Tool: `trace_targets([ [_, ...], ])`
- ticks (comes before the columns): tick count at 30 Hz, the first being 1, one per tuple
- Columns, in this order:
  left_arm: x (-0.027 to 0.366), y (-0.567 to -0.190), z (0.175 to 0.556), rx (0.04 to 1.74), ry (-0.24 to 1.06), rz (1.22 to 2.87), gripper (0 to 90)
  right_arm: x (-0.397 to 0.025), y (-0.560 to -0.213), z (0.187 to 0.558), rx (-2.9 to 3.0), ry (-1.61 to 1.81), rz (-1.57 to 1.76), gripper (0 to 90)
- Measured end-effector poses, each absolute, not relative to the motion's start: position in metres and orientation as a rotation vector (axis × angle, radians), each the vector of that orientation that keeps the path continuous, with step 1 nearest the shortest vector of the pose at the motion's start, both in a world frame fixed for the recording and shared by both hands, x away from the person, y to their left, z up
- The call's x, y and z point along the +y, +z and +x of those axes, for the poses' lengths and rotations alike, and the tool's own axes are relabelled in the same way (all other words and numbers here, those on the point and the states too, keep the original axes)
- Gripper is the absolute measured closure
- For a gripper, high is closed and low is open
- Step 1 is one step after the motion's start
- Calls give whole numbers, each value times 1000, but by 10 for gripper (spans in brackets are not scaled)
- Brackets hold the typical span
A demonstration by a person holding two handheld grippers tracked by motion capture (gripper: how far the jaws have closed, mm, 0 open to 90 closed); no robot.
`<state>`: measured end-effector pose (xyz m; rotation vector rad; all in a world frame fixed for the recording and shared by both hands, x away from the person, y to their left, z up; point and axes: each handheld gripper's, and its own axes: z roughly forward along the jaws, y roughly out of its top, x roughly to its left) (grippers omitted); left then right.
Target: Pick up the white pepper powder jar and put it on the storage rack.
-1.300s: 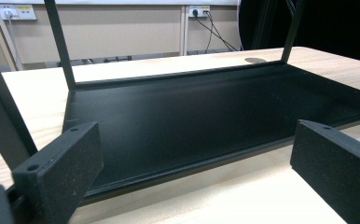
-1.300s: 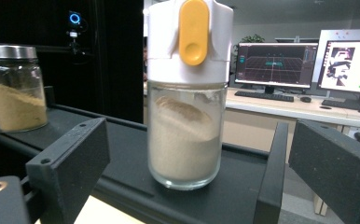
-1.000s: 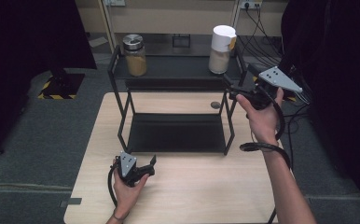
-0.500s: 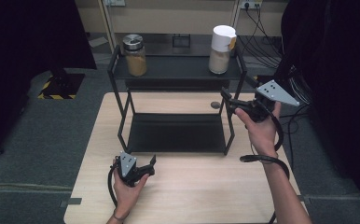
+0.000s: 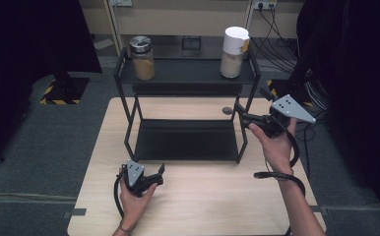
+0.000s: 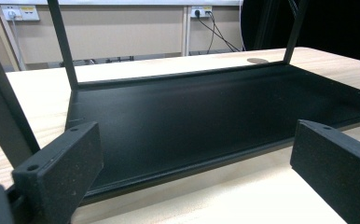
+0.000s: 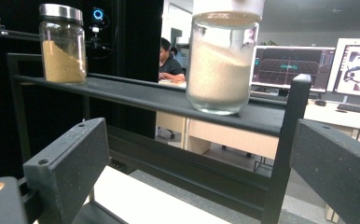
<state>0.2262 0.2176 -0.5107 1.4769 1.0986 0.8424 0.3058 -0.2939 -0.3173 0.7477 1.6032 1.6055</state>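
Observation:
A black two-tier rack (image 5: 188, 73) stands on the wooden table (image 5: 203, 201). On its top shelf a metal-lidded jar of brown powder (image 5: 142, 58) stands at the left and a white-lidded jar of pale powder (image 5: 234, 51) at the right. My right gripper (image 5: 249, 104) is held open in the air by the rack's right front post, below the top shelf; its view looks up at the white-lidded jar (image 7: 222, 60) and the brown jar (image 7: 62, 44). My left gripper (image 5: 159, 173) rests open on the table before the rack's lower shelf (image 6: 215, 107). Neither holds anything.
A small round dark disc (image 5: 227, 110) sits in the tabletop behind the rack's right side. Cables (image 5: 271, 29) lie on the floor behind the table. In the right gripper view, monitors (image 7: 290, 63) and a seated person (image 7: 171, 63) are far off.
My right gripper has dropped and drawn back toward the near side, away from the white-lidded jar. The left gripper has stayed put.

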Motion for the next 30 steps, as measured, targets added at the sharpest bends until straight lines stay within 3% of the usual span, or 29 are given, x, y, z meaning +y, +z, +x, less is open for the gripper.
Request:
trace_targets([
  [30, 218, -511, 226, 1100, 843, 1474, 17, -307, -359, 292, 1633, 1597, 781, 45],
])
